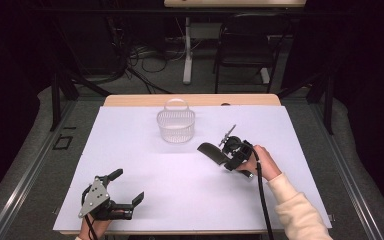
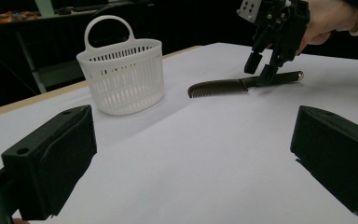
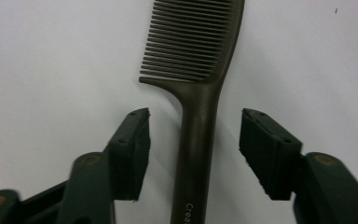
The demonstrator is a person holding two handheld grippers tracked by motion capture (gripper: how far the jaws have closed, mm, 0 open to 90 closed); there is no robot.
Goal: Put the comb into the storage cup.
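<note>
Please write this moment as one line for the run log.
right gripper: jaws astride comb handle, pads not touching | comb: flat on table | left gripper: open, idle | basket: upright beyond comb

A dark brown comb (image 3: pixel 200 60) lies flat on the white table (image 1: pixel 145 175), just right of a white basket (image 1: pixel 176 126). Its handle sits between the right gripper's (image 3: pixel 193 144) spread jaws, untouched.

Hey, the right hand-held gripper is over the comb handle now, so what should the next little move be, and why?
Probably close the right hand-held gripper on the comb. The handle lies flat on the table between the two jaws, with a gap on each side, so nothing grips it yet. Lifting it toward the basket would come after.
</note>
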